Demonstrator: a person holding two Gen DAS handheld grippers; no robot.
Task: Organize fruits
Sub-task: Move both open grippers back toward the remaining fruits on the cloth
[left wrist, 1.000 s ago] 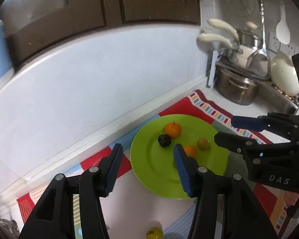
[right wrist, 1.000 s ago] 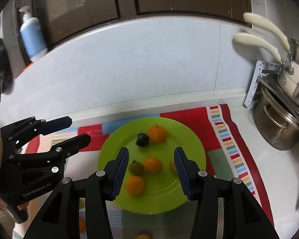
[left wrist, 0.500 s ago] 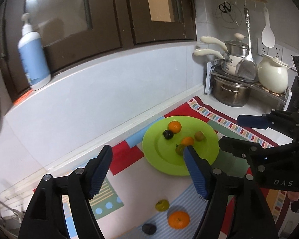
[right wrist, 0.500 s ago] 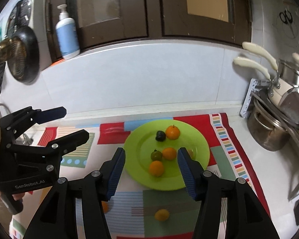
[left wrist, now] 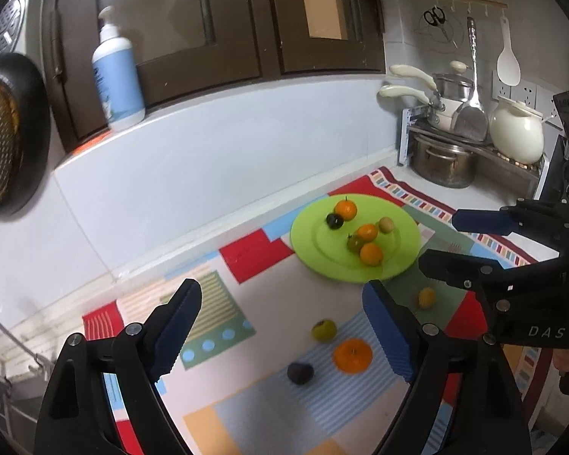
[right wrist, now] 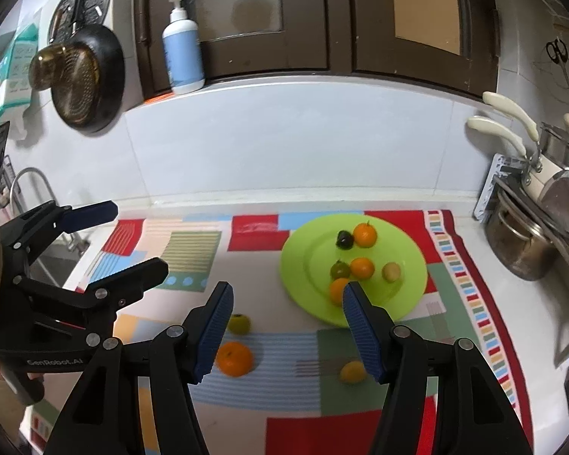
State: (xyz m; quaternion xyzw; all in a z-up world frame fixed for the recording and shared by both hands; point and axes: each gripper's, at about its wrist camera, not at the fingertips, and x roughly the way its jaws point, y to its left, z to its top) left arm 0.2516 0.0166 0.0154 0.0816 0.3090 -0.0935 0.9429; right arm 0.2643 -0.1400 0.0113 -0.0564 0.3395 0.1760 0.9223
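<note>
Left hand-held gripper [left wrist: 280, 326], right hand-held gripper [right wrist: 286, 322] both released, empty; dark plum [left wrist: 300, 372] visible only left-wrist view.

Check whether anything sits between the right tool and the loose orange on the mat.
Nothing visible does. The right tool is open and empty, above the mat, and the orange lies just beside its left finger. The nearest thing is a green fruit behind the orange, off the direct path.

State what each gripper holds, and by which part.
Nothing is held. The left gripper and right gripper are both open and empty above the mat.
</note>
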